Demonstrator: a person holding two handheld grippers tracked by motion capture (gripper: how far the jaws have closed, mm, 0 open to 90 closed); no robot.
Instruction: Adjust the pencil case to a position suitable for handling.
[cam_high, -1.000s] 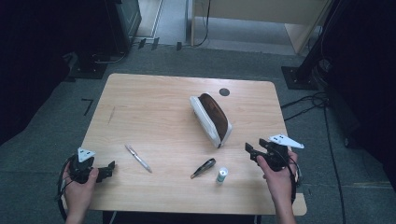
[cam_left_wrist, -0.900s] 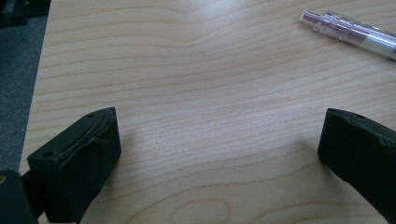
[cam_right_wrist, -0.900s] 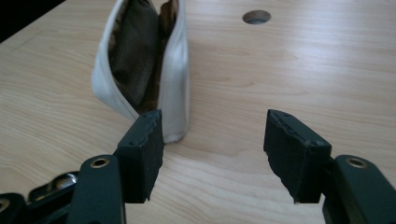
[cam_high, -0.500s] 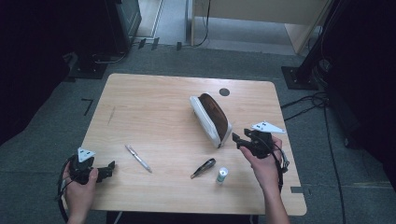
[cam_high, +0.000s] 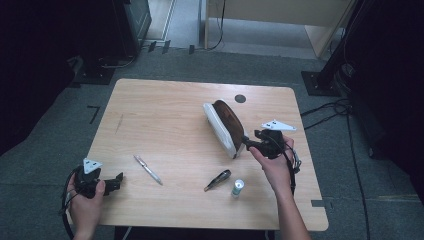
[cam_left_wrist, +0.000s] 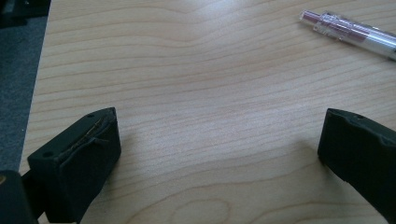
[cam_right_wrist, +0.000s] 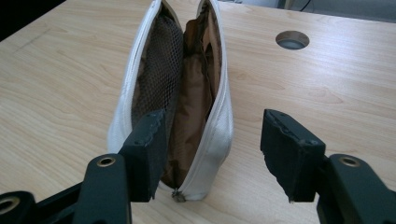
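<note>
The right gripper (cam_high: 248, 144) is at the near end of the white pencil pouch (cam_high: 222, 126), which stands unzipped on the right half of the table (cam_high: 165, 107). Its jaws have just been opening a touch and stand about halfway apart. One jaw sits inside the mouth of the pouch and the other outside, so the near wall (cam_right_wrist: 215, 135) lies between them, not yet pinched. It looks like a move to grasp that edge, to steady the pouch or hold it open for loading. The brown lining and mesh pocket gape upward, ready to take things in.

Near the front edge wait a clear pen (cam_high: 148, 169), a dark pen (cam_high: 217, 180) and a small cylinder (cam_high: 237, 187). The left gripper (cam_high: 116, 181) rests at the near left corner, jaws wide and holding nothing, with the clear pen just beyond it.
</note>
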